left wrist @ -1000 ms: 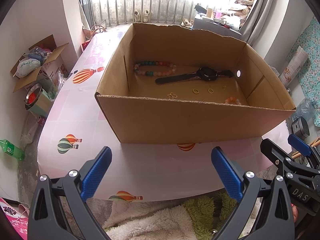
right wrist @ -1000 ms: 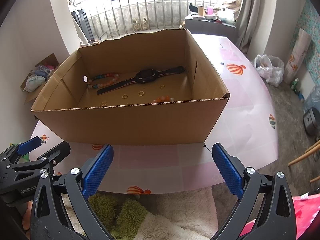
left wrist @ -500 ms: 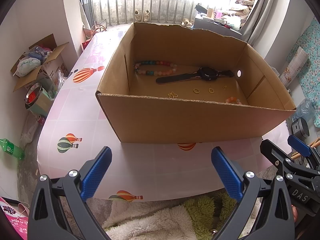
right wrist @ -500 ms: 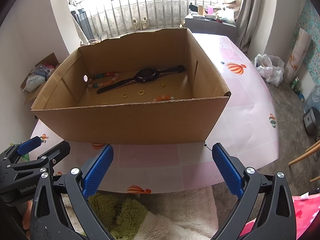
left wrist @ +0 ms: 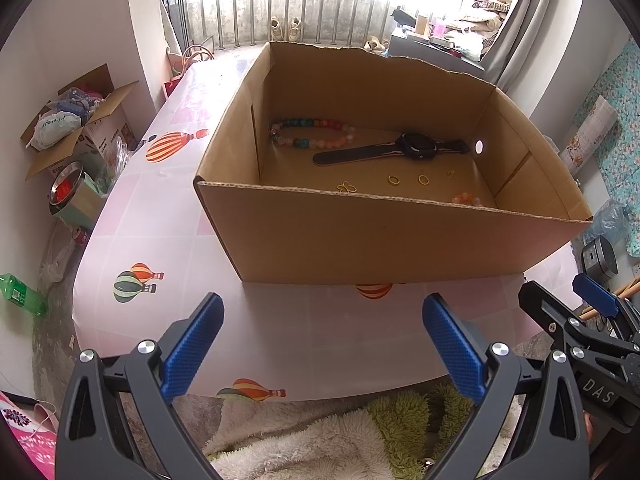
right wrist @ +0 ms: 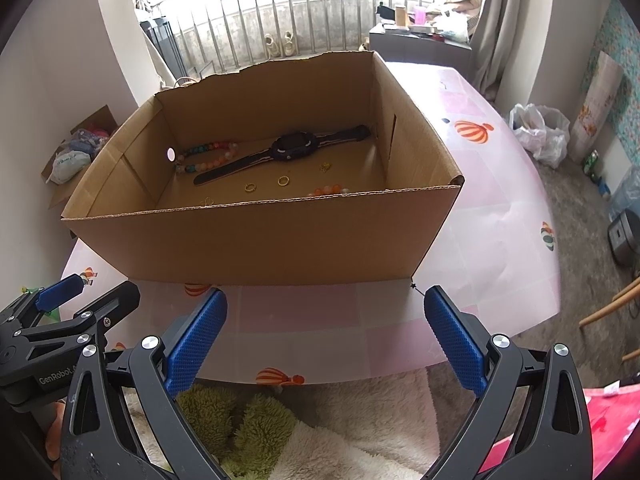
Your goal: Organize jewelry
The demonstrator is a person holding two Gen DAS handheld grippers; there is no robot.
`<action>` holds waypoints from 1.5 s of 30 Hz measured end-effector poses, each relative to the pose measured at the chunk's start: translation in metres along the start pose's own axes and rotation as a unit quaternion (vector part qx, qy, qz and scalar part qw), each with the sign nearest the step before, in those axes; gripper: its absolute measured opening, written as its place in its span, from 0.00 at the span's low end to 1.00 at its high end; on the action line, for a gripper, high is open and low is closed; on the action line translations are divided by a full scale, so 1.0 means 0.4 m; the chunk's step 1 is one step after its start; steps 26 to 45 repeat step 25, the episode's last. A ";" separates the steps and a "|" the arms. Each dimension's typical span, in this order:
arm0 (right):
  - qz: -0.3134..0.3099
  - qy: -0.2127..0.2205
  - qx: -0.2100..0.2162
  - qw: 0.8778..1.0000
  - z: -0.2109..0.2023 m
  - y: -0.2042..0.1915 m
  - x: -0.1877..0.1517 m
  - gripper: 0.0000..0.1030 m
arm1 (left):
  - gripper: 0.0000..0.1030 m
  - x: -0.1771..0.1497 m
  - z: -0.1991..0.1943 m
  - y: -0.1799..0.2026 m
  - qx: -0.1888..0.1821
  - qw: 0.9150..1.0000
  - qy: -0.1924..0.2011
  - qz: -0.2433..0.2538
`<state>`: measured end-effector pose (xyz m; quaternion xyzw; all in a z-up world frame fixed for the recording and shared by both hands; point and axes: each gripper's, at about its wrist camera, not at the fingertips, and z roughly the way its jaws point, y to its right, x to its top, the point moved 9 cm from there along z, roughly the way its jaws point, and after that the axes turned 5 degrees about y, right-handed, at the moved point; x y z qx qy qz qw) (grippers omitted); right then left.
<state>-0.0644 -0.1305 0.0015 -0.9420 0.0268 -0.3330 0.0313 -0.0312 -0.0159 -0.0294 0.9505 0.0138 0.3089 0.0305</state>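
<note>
The near wall of the cardboard box (left wrist: 392,240) hides the closest strip of its floor, so the orange bead bracelet (left wrist: 467,199) shows only as a few beads above the cardboard edge, and the thin gold butterfly-shaped piece (left wrist: 346,188) is also partly cut off there. In the right wrist view that piece is hardly more than a faint outline. A tiny gold item (left wrist: 450,174) near the right side of the floor is too small to identify. The small bright spot on the box's side wall cannot be made out clearly.

Further back on the box floor lie a black watch (left wrist: 416,146) with its strap stretched left to right, a long multicoloured bead bracelet (left wrist: 312,134) at the far left corner, and two gold rings (left wrist: 394,179) side by side between the watch and the near wall.

The box stands on a counter (left wrist: 168,216) covered with a pink balloon-print cloth. The left hand-held gripper (left wrist: 322,340) hovers over the near counter edge with its blue pads spread wide, holding nothing, well apart from the jewelry and in front of the box. The right hand-held gripper (right wrist: 326,336) sits just beside it, jaws likewise spread and empty, short of the near wall. Fluffy white and green fabric (right wrist: 248,412) fills the bottom of both views below the counter edge.
</note>
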 end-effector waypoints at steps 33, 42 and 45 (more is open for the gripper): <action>0.002 -0.007 0.002 1.000 0.007 0.001 0.004 0.92 | 0.95 -0.007 -0.001 -0.008 -0.002 1.000 -0.008 -0.008; 0.002 -0.007 0.002 1.000 0.007 0.001 0.004 0.92 | 0.95 -0.007 -0.001 -0.008 -0.002 1.000 -0.008 -0.008; 0.002 -0.007 0.002 1.000 0.007 0.001 0.004 0.92 | 0.95 -0.007 -0.001 -0.008 -0.002 1.000 -0.008 -0.008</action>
